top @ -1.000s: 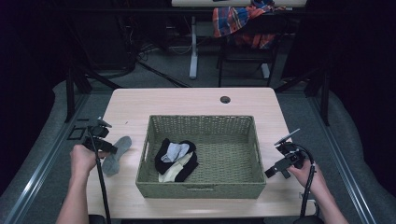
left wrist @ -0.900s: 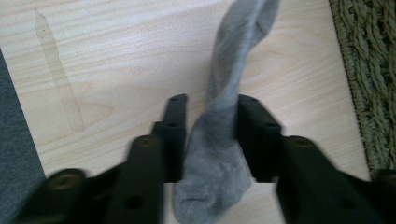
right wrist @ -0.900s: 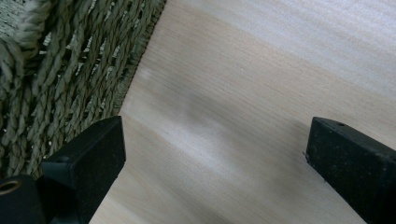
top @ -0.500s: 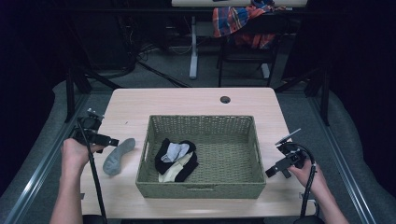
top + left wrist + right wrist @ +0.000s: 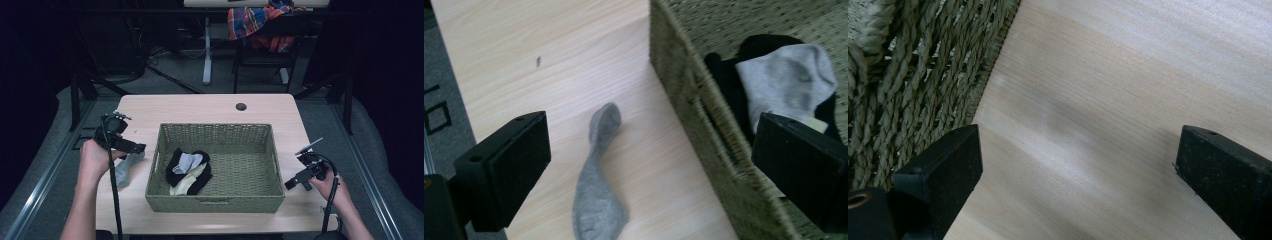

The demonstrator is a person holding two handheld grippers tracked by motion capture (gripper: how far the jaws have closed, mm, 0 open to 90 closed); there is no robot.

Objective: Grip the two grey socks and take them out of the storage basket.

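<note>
Left gripper [image 5: 131, 146] has just been opening and now hangs spread and empty above the grey sock [image 5: 599, 187], which lies loose on the desk [image 5: 210, 107] left of the basket [image 5: 215, 202]. Right gripper [image 5: 296, 181] rests spread, idle.

No writing, label, brand, number or sign could be read on anything pictured.

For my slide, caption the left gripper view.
Open left gripper above a grey sock lying on the table beside the wicker basket.
</note>
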